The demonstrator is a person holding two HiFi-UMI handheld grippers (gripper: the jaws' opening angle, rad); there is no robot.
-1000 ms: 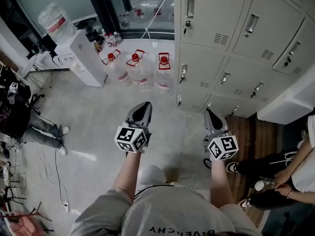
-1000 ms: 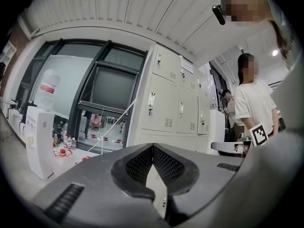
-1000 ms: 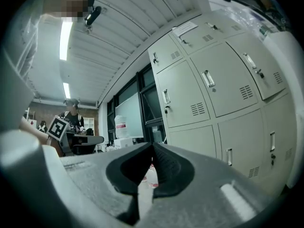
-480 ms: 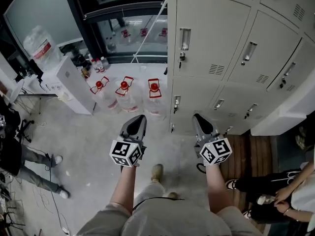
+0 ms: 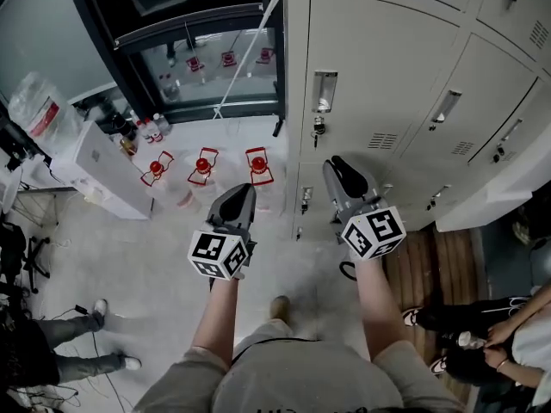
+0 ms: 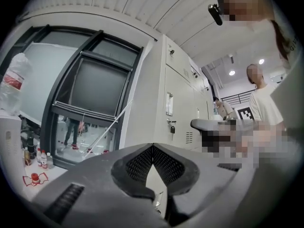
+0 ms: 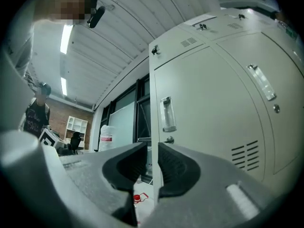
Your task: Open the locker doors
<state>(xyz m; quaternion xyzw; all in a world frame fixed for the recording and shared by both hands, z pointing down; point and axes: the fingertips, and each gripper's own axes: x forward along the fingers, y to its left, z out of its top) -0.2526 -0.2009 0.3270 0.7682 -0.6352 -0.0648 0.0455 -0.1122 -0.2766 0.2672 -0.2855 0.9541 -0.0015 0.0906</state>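
Note:
A bank of pale grey lockers (image 5: 405, 67) fills the upper right of the head view, all doors closed. The nearest tall door has a recessed handle (image 5: 324, 91) with a key hanging in the lock (image 5: 318, 128) below it. My right gripper (image 5: 332, 164) points at this door just under the lock, a short way off it. Its jaws have just been opening and stand slightly apart with nothing between them (image 7: 152, 151); the handle (image 7: 166, 114) shows above them. My left gripper (image 5: 246, 189) is shut and empty (image 6: 152, 147), left of the locker's edge, apart from it.
Three red-capped water jugs (image 5: 203, 167) stand on the floor by a dark-framed glass door (image 5: 198, 50). A white water dispenser (image 5: 96, 169) is at the left. One person sits at the right (image 5: 499, 325); another's legs show at lower left (image 5: 60, 351).
Both grippers have moved forward and up toward the lockers, which now look larger and nearer. The right gripper's jaws have parted from shut. The left stays shut.

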